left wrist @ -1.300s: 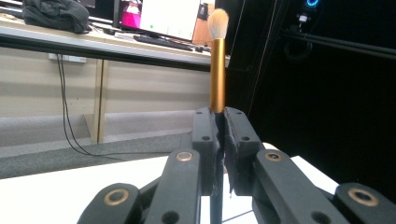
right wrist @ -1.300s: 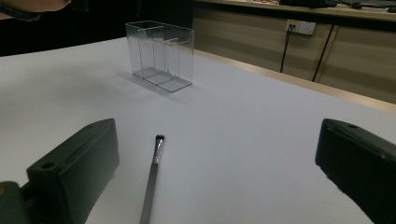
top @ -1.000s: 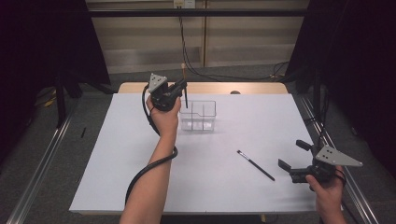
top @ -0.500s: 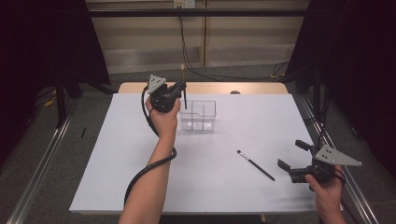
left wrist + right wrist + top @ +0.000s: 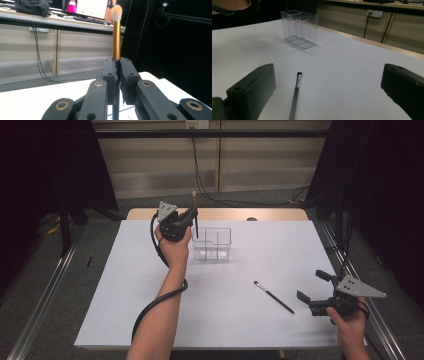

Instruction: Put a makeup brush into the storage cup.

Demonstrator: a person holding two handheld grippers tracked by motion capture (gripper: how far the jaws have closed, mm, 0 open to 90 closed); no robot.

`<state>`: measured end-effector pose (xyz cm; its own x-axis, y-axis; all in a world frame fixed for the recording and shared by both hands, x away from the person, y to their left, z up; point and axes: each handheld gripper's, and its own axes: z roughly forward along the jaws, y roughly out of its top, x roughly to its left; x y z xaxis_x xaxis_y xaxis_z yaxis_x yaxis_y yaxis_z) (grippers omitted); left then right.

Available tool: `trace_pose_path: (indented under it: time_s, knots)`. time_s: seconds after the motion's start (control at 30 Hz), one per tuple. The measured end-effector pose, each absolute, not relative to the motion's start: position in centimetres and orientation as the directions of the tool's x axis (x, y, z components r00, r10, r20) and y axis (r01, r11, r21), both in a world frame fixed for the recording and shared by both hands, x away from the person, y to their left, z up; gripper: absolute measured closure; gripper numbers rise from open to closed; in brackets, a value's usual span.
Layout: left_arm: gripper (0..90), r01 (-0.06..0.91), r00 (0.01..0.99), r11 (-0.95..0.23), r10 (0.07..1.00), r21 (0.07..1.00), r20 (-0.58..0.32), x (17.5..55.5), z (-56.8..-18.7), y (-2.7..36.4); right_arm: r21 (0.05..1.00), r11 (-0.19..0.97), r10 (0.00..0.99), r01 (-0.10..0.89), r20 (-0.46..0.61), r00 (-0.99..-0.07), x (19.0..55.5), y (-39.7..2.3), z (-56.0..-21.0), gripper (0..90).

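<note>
My left gripper (image 5: 192, 220) is shut on a makeup brush (image 5: 195, 218) and holds it upright over the left end of a clear plastic organizer (image 5: 212, 244), bristles up. In the left gripper view the brush (image 5: 116, 40) shows a gold ferrule and pale bristles rising from the closed jaws of the left gripper (image 5: 117, 82). A thin black brush (image 5: 273, 297) lies flat on the white sheet to the left of my right gripper (image 5: 315, 287), which stands open with nothing in it. In the right gripper view the thin brush (image 5: 295, 95) lies between the spread jaws, the organizer (image 5: 299, 28) beyond.
The white sheet (image 5: 100, 290) covers the table, with a wooden strip (image 5: 270, 214) along its far edge. Metal rails (image 5: 40, 295) run down both sides. Cables hang on the wall behind. The person's left forearm (image 5: 160, 315) stretches across the sheet's middle.
</note>
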<state>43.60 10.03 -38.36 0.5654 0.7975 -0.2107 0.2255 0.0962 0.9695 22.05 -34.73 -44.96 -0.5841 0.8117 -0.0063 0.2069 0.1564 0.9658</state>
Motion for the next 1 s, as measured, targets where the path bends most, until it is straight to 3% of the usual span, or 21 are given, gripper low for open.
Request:
trace_pose_path:
  time_s: [1.0]
  knots:
    - [83.6,0.226,0.575,0.103,0.789,0.969,-0.218,43.2,-39.7,10.1,0.964,0.167,0.807,0.208,-0.012,-0.59,22.1,-34.5,-45.0,0.0]
